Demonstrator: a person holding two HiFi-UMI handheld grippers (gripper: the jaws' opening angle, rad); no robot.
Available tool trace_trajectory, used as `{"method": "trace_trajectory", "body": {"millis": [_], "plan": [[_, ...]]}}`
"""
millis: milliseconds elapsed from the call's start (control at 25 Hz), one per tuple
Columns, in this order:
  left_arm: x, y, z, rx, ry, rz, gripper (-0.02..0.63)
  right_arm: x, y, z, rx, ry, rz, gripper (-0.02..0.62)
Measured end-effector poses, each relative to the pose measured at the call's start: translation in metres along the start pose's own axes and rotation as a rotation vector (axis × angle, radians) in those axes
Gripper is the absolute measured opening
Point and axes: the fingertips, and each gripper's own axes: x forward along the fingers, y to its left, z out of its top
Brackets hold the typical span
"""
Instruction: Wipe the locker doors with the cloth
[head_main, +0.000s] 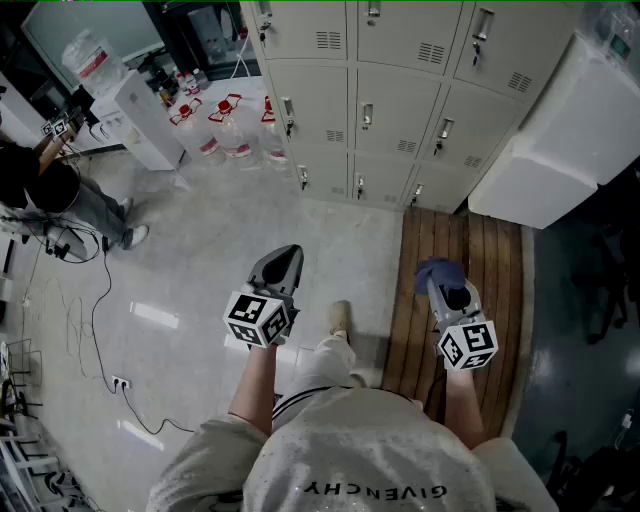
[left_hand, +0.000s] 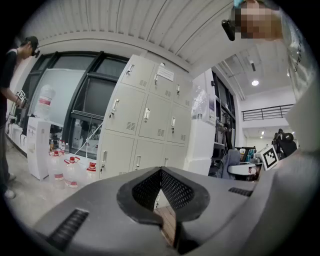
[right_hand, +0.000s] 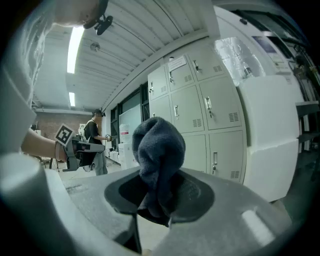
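Left tongs: I've got the left gripper (head_main: 279, 266) hanging low over the pale glossy floor (head_main: 200, 265). In its own view (left_hand: 161, 175) the two jaws are pressed together and I see nothing between them.

Right tongs: the right gripper (head_main: 441, 286) is clamped hard on the dark blue terry cloth (head_main: 432, 271). Its own view (right_hand: 159, 202) shows the jaws pinching the lower folds, and the cloth (right_hand: 159, 150) bunches up above them in a rounded wad.

Cloth position: from the head view, the wad sits over the brown slatted wooden platform (head_main: 495, 270), well apart from the lockers and touching no door.

Lockers: the beige metal locker doors (head_main: 400, 110) stand ahead in stacked rows, each with vent slits and a small handle. Both gripper views face them too (left_hand: 145, 125) (right_hand: 200, 115). Every door I can see looks closed.

Right of the lockers: a big white boxy unit (head_main: 570, 140) stands against them, at the far end of the platform.

Left of the lockers: clear water jugs with red caps (head_main: 225, 125) are grouped on the floor, just beside a white water dispenser (head_main: 140, 115).

Bystander: a person in a dark top (head_main: 60, 190) is at the far left, with thin cables trailing over the floor nearby.
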Motion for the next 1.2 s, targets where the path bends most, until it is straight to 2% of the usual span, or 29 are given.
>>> {"method": "trace_trajectory", "body": {"millis": [320,720,920,1040,1200], "plan": [[0.091,0.042,0.023,0.004,0.025,-0.067,-0.002,0.087,-0.038,0.015,0.016,0.011,-0.037,0.118],[0.18,0.084,0.043,-0.012,0.022,-0.142,-0.002,0.17,-0.061,0.038,0.046,0.0,-0.069,0.118],[0.204,0.103,0.046,-0.028,0.011,-0.168,-0.002,0.202,-0.067,0.042,0.102,-0.014,-0.071,0.118],[0.21,0.115,0.041,-0.056,0.006,-0.156,-0.002,0.216,-0.069,0.04,0.149,-0.017,-0.067,0.118],[0.211,0.125,0.032,-0.066,0.013,-0.134,-0.002,0.229,-0.067,0.035,0.152,0.0,-0.055,0.119]]}}
